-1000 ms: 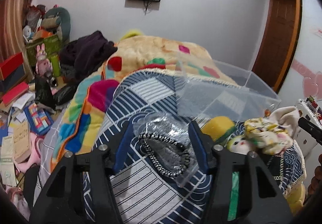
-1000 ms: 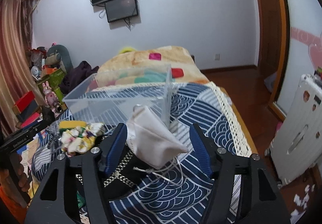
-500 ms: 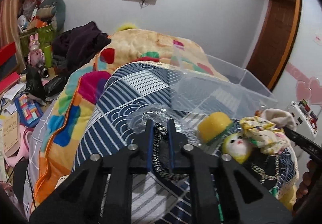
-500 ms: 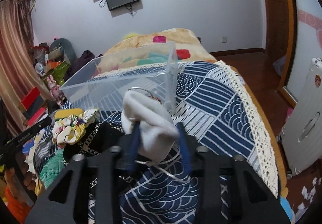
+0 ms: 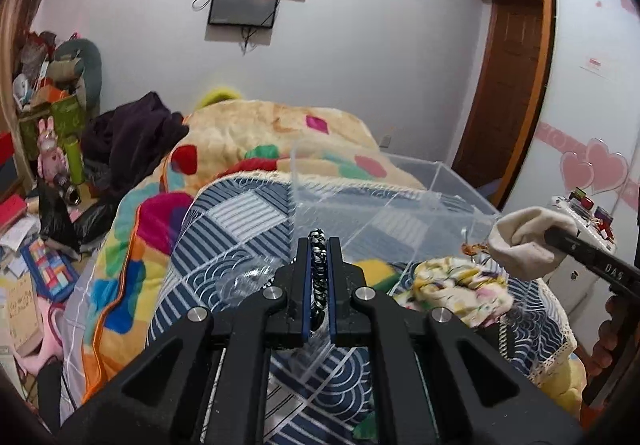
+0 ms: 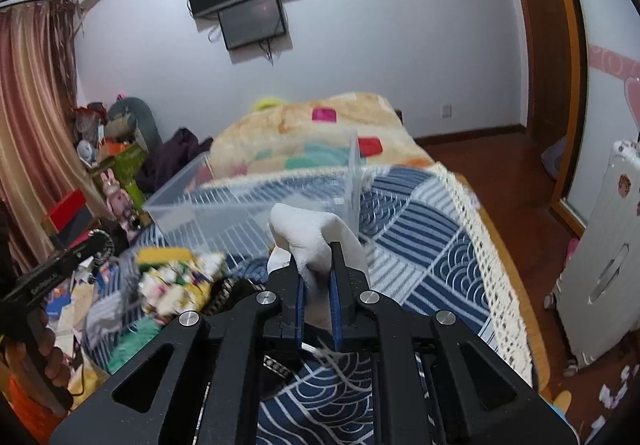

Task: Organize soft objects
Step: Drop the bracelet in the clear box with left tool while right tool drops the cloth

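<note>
On the bed, over the blue patterned quilt, stands the clear plastic bin, the largest of the task's things; as far as both wrist views show through its walls, I see nothing lying in it, so I judge the sorting barely begun. Just in front of the bin lies the remaining heap: a floral fabric bundle beside a yellow plush piece, with a chain-strapped dark item partly hidden below; these are not yet touched. My right gripper has its fingers pressed onto a cream-white sock-like pouch, which it holds in the air just short of the bin's near wall; a thin cord hangs from it. My left gripper has its fingers closed tight on a black-and-white braided cord, which is lifted above a crinkled clear wrapper on the quilt, near the bin's left corner. By my judgement, two items are in hand and none deposited; what is left is to carry both over the rim, release them, and then fetch the heap.
</note>
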Demonstrator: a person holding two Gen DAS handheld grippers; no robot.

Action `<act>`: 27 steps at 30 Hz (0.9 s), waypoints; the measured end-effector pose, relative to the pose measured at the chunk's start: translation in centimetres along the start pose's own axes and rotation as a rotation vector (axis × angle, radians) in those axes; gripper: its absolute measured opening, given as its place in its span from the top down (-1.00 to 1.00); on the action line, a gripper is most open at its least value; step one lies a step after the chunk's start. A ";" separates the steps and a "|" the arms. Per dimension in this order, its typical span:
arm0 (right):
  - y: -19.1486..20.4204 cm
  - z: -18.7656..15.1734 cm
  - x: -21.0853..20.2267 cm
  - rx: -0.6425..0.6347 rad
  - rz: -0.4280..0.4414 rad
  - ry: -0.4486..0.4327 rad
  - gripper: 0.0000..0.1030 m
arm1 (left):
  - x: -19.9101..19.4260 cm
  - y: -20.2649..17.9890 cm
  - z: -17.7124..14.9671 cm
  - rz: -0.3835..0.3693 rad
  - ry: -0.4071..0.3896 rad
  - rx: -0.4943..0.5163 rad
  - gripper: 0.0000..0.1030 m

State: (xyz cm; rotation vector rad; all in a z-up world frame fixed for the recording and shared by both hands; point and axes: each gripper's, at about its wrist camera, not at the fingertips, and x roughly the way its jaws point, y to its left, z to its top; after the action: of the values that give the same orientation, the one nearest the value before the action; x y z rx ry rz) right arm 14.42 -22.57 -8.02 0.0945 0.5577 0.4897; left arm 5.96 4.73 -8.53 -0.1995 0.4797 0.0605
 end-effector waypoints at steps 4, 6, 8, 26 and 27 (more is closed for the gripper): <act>0.8 1.5 -1.0 -0.017 0.019 -0.056 0.83 | 0.0 -0.9 1.5 -0.027 -0.023 0.032 0.89; 1.2 2.3 -1.1 -0.033 0.020 -0.078 0.83 | 0.0 -1.4 2.3 -0.039 -0.036 0.049 0.89; 1.6 3.0 -1.1 -0.049 0.018 -0.101 0.83 | 0.1 -1.8 3.3 -0.055 -0.045 0.059 0.89; 3.4 8.0 1.7 -0.065 0.054 -0.235 0.83 | 7.2 -3.2 8.8 -0.114 0.035 0.128 0.89; 3.6 8.1 2.2 -0.069 0.052 -0.229 0.83 | 7.8 -3.1 8.8 -0.117 0.049 0.124 0.89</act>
State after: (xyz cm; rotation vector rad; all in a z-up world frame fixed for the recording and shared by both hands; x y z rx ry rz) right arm 18.84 -18.00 -1.45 0.0984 0.3141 0.5396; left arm 17.17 3.55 -3.92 -0.1072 0.5177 -0.0883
